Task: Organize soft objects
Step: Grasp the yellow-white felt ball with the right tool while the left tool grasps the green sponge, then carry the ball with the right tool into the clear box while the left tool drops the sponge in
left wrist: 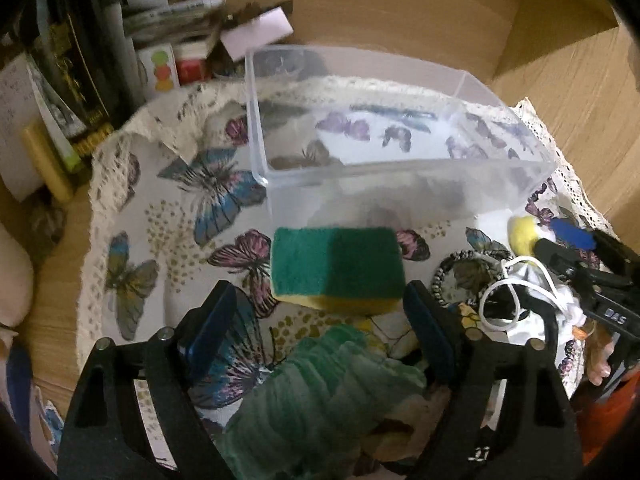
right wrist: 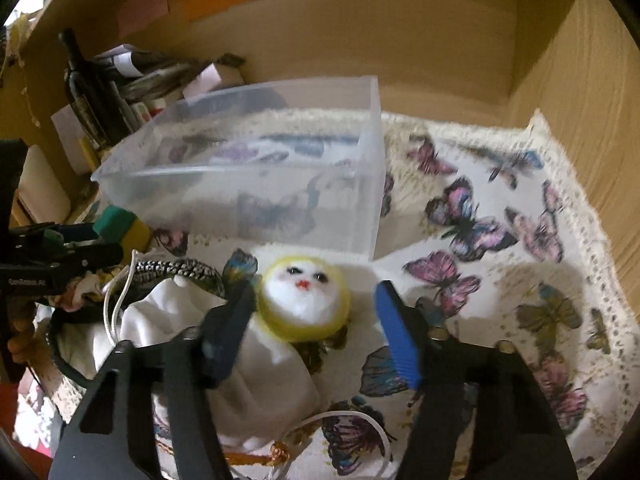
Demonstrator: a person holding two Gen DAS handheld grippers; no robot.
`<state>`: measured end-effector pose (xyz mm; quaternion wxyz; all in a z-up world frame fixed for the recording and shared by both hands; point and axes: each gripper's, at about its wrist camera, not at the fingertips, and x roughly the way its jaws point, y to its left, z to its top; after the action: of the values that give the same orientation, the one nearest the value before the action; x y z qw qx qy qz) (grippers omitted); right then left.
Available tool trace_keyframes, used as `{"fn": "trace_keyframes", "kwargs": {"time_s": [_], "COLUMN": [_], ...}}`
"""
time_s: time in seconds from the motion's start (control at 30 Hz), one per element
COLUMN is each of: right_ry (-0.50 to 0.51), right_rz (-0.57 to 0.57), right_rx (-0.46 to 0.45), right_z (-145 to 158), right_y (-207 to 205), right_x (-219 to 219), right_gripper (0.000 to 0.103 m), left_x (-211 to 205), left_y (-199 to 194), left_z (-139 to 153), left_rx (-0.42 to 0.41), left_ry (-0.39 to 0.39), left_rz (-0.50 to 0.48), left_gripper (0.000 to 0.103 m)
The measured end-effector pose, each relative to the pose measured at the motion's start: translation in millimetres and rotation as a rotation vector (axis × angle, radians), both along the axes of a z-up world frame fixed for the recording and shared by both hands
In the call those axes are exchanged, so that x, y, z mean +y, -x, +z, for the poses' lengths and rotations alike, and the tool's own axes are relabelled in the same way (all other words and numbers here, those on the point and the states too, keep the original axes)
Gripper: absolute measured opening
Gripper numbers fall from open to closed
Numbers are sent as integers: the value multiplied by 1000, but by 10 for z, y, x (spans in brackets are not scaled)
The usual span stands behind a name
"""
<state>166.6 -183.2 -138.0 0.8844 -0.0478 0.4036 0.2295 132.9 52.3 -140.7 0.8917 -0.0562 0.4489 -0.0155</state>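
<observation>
**One sponge, one doll, one bin**

One clear plastic bin (left wrist: 400, 136) on the butterfly cloth (left wrist: 160, 240). The green-and-yellow sponge (left wrist: 336, 270) lies just ahead of the left gripper (left wrist: 320, 332), jaws spread. The right gripper (right wrist: 316, 336) gapes around the yellow-rimmed doll head (right wrist: 304, 300), not clamping.

Black tools (left wrist: 320, 328) (right wrist: 316, 332) with blue pads, silver screws, perhaps white lettering
</observation>
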Motion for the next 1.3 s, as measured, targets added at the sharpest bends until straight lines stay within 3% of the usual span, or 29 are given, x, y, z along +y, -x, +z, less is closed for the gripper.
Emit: {"fn": "trace_keyframes", "kwargs": {"time_s": [0.03, 0.1, 0.13, 0.47, 0.67, 1.0, 1.3], "right_ry": [-8, -18, -15, -18, -41, -101, -119], "right_rz": [5, 12, 16, 4, -29, -29, 2], "right_rx": [9, 5, -7, -113, -216, -377, -443], "right_z": [-17, -11, 2, 237, 557, 1082, 1343], "right_y": [-9, -1, 24, 200, 338, 444, 311], "right_x": [-8, -12, -8, 20, -33, 7, 165], "right_gripper": [51, 41, 41, 38, 38, 39, 39], "left_x": [7, 7, 3, -27, -47, -49, -112], "left_y": [-13, -20, -16, 147, 386, 633, 470], "left_z": [-30, -52, -51, 99, 373, 1035, 1316], "left_rx": [12, 14, 6, -77, -175, -409, -478], "left_ry": [13, 24, 28, 39, 4, -37, -17], "left_rz": [-3, -8, -10, -20, -28, 15, 32], "left_gripper": [86, 76, 64, 62, 62, 62, 63]}}
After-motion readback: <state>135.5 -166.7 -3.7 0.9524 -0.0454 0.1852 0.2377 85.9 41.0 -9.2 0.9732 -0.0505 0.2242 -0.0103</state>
